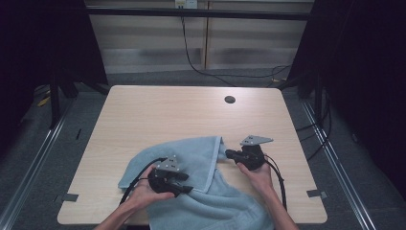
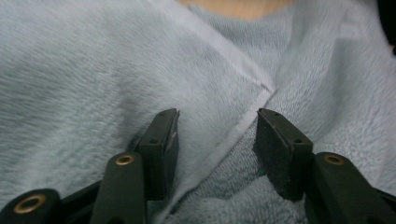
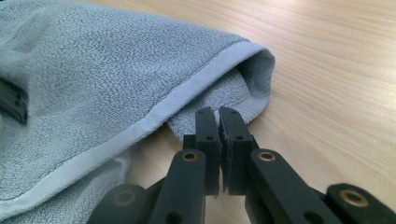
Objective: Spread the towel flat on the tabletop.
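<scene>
Nearest the high camera, a light blue terry towel (image 1: pixel 191 182) lies rumpled on the front half of the pale wooden table (image 1: pixel 182 110), one end spilling over the near edge. Folding looks barely begun: one flap is turned over, the rest unsmoothed. Over the towel's middle, the left gripper (image 2: pixel 217 126) stands about half open, a hemmed edge between its jaws, ungripped. Pressed shut, the right gripper (image 3: pixel 218 116) seems to pinch the towel's far corner.
</scene>
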Tool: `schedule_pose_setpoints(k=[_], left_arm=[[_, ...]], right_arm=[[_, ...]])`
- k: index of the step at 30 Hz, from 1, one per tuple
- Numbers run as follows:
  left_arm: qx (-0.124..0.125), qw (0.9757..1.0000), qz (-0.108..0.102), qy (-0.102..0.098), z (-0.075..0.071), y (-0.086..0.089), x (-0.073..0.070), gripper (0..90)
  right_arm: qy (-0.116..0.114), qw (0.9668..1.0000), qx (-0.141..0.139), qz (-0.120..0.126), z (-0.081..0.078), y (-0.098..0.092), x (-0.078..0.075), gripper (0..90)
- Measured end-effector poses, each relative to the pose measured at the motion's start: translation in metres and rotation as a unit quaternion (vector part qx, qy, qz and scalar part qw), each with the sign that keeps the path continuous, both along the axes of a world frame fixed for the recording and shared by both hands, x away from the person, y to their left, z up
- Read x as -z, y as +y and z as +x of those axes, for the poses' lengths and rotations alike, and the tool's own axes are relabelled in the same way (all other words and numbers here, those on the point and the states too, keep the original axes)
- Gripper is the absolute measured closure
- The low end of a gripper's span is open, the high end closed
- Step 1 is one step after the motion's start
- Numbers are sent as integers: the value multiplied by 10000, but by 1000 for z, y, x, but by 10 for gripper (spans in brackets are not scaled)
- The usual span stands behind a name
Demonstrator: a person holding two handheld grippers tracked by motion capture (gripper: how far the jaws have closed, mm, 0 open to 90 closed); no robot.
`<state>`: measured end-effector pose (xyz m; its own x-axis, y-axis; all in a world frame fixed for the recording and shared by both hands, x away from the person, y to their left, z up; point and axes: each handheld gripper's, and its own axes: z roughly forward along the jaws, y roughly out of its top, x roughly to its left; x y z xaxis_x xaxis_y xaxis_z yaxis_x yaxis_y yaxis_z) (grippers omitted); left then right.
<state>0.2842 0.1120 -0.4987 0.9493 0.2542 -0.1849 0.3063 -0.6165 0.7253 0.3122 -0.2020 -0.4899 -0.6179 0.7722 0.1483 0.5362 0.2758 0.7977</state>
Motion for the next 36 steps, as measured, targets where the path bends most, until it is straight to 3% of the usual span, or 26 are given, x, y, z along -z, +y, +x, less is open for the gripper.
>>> schedule_pose_setpoints(k=[2,4,5,6,8,11,15,17,18,20,22,24,29,30,31,36], left_arm=[[33,9999,60,-88,-2,0,-1,500],[-62,9999,7,-100,-2,3,0,623],[-63,10000,6,-26,-1,6,0,741],[-89,9999,-43,15,-1,8,0,741],[-37,10000,-10,23,-1,10,-1,874],[11,9999,-53,101,-2,9,-4,900],[-41,9997,-218,98,0,13,-11,900],[-206,9992,-330,102,2,15,-15,900],[-248,9991,-324,118,4,15,-17,880],[-150,9991,-330,223,7,8,-21,748],[-92,9990,-380,210,8,-2,-23,694],[-21,9985,-418,355,9,-15,-21,653],[179,9990,-115,391,4,-35,-11,522],[152,9993,-125,333,2,-38,-8,522],[197,9993,3,321,1,-39,-7,518],[102,9999,33,112,-5,-44,-1,506]], right_arm=[[6,10000,9,10,-1,0,-1,877],[-9,10000,-1,11,-1,0,-1,876],[-3,10000,-22,13,-3,-1,-1,876],[-3,10000,-22,13,-3,-1,-1,876],[10,10000,-33,1,-4,-2,0,875],[19,10000,-14,16,-4,-2,1,875],[-3,10000,3,42,-4,-3,-1,875],[-2,10000,0,52,-4,-3,-1,874],[10,10000,-2,67,-4,-3,-1,874],[7,10000,-11,57,-3,-1,-1,872],[0,10000,-22,48,-2,0,0,872],[16,10000,-17,55,-2,0,0,871],[21,10000,-32,59,-3,-1,-1,871],[21,10000,-32,59,-3,-1,-1,871],[27,10000,-36,56,-3,-1,0,871],[28,10000,-37,33,-4,-1,0,869]])
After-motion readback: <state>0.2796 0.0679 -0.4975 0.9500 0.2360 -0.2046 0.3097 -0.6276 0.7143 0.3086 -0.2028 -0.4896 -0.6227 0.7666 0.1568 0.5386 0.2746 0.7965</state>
